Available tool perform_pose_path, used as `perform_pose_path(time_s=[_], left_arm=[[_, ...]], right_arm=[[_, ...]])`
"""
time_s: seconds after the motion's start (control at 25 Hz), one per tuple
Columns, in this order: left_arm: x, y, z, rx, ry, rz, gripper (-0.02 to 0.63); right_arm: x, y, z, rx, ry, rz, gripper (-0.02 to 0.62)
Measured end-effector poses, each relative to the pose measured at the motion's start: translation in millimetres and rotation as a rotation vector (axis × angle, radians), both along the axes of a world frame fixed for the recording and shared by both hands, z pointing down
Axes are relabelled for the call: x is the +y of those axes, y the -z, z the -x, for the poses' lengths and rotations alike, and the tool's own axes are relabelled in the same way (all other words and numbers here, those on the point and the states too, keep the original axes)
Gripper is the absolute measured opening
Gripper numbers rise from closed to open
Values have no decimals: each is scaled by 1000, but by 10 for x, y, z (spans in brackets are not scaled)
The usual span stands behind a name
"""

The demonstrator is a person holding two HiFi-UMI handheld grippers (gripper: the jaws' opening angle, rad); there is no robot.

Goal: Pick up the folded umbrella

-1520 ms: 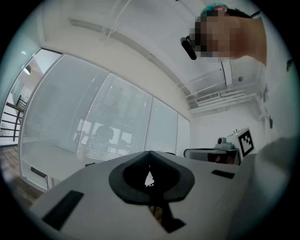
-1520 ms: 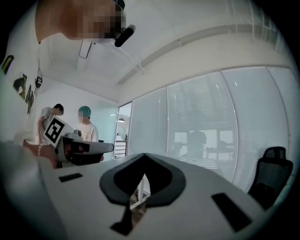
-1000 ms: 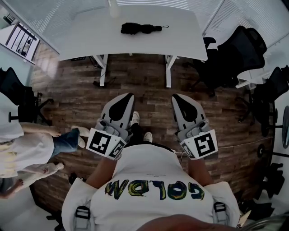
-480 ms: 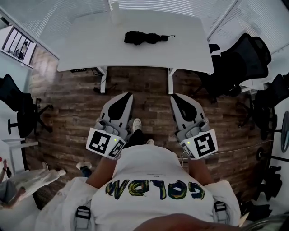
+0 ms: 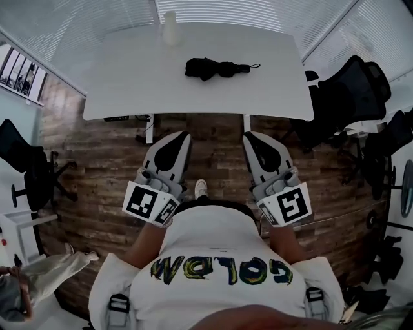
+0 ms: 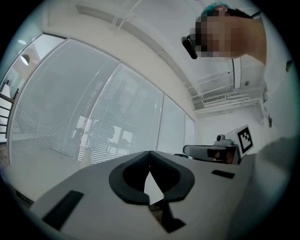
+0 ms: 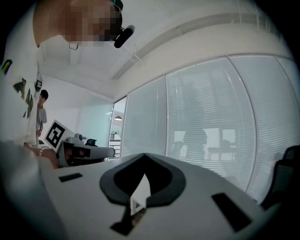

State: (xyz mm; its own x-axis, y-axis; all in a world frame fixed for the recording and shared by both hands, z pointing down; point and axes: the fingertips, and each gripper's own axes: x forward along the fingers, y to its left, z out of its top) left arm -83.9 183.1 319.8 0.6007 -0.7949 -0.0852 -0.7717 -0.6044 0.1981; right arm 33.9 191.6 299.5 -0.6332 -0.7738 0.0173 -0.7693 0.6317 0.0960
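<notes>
The folded black umbrella (image 5: 216, 67) lies on the white table (image 5: 129, 77) ahead of me, its strap end pointing right. My left gripper (image 5: 183, 136) and right gripper (image 5: 249, 136) are held side by side over the wooden floor, short of the table's near edge and well apart from the umbrella. Both point level towards the table. In the left gripper view the jaws of the left gripper (image 6: 149, 157) meet at the tips with nothing between them. The right gripper (image 7: 143, 158) looks the same in its own view. Neither gripper view shows the umbrella.
A white cup (image 5: 170, 19) stands at the table's far edge. Black office chairs (image 5: 352, 97) crowd the right side, and another chair (image 5: 22, 155) sits at the left. A person (image 5: 39, 274) is at the lower left. Blinds cover the windows behind the table.
Both grippers have moved forward together, so the table and umbrella now sit nearer and lower in the head view. The person at the left has slid back toward the lower left corner.
</notes>
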Motion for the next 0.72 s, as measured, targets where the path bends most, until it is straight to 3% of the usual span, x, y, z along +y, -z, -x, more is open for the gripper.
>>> perform_pose_path(time_s=[0.72], left_arm=[[-732, -47, 142, 4, -21, 7, 11]], right_arm=[[-721, -56, 145, 9, -18, 1, 11]])
